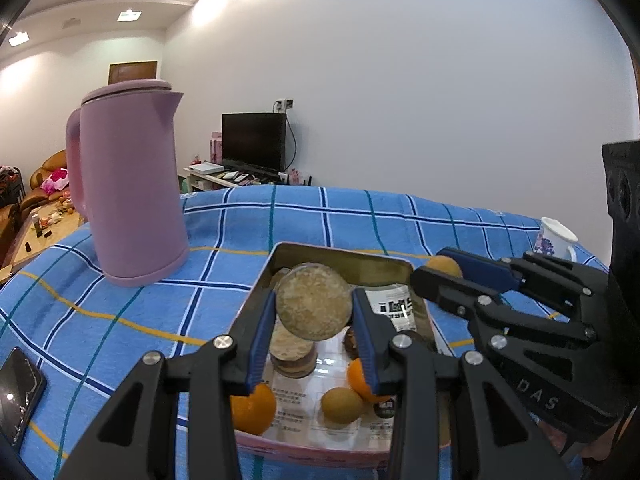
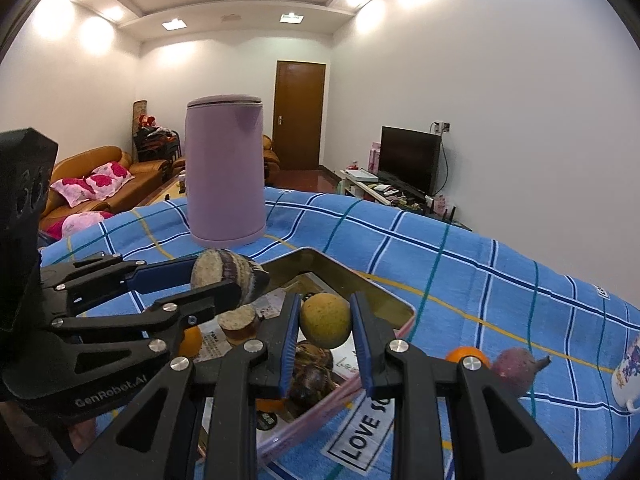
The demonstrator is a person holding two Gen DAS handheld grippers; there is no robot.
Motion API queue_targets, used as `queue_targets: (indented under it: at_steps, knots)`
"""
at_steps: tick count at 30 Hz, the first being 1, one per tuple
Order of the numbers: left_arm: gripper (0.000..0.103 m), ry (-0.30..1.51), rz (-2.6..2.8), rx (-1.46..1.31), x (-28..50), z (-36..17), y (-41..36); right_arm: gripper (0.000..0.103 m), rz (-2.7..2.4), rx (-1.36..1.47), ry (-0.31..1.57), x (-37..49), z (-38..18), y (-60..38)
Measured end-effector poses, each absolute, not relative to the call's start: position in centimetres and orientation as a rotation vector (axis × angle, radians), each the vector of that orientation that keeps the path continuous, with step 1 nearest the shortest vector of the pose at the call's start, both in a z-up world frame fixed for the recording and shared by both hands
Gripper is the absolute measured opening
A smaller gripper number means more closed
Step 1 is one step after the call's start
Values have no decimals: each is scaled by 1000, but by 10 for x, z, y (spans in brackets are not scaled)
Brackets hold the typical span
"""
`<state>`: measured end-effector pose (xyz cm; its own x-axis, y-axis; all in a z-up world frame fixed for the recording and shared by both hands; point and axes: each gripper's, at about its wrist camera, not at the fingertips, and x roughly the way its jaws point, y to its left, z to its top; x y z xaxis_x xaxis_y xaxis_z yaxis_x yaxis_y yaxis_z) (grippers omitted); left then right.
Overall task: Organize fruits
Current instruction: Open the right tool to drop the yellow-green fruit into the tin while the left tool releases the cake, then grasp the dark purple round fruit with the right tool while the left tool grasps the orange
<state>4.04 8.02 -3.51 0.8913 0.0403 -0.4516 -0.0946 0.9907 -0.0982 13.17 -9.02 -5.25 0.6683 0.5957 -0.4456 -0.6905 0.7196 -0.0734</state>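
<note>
Left gripper (image 1: 314, 312) clamped on taro (image 1: 314, 306) | right gripper (image 2: 325, 326) clamped on yellow-green fruit (image 2: 325, 320)

Bright, even indoor light from recessed ceiling lights (image 2: 291, 17), blown out with halos on the upper walls. Heavy fisheye bending and black vignette at all corners. Soft shadows only, faint one under the purple kettle (image 1: 127, 188) beyond the left tool (image 1: 314, 312). Glare on the tin tray (image 1: 340, 258) lining below it. Slight softness overall, no real motion blur.

one kettle (image 1: 132, 188), one mug (image 1: 556, 238), one tin (image 1: 340, 256)
</note>
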Motion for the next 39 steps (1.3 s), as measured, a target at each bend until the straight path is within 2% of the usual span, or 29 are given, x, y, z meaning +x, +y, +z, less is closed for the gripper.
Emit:
queue_targets:
  at_steps: [25,27,28,31,37,39]
  knots:
    - [40,559,71,-142,61,-51,93,28,778,-255,502,147,-73,-74]
    - [44,546,92,-137,60,-49,93,28,783,-259,505,146,-73,-74]
    - [50,542,103,-138,59,-48,93,29,778,-261,500,145,-73,-74]
    - [65,527,131,-161,56,-46,97,39,756,-242,485,145,-69,-82]
    - [81,497,125,-147,51,-32,83,62,704,-198,458,144,-56,-110]
    - [89,501,111,-148,53,-28,75,64,659,-199,447,145,-51,-124]
